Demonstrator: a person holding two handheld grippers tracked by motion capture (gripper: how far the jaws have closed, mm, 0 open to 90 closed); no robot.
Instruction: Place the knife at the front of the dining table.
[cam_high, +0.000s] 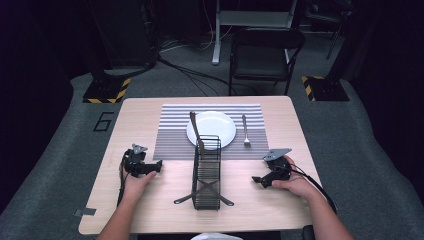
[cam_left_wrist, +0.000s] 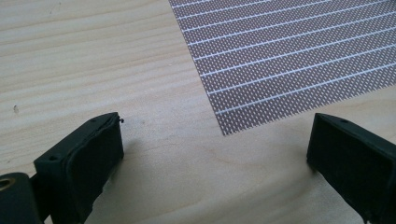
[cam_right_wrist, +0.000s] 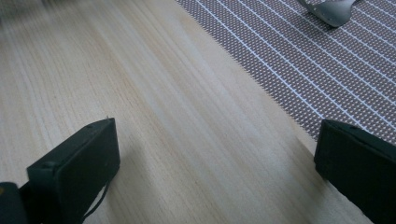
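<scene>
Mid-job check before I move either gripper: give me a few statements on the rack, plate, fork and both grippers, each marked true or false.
1. The white plate lies on the striped placemat. True.
2. The fork lies left of the plate. False: it lies right of the plate, on the placemat.
3. The left gripper is shut on the rack. False: its jaws stand wide apart over bare table, holding nothing.
4. The black wire rack stands between the two grippers. True.
5. The right gripper holds the fork. False: its jaws are open and empty, apart from the fork.
6. A utensil leans out of the rack's far end. True.
</scene>
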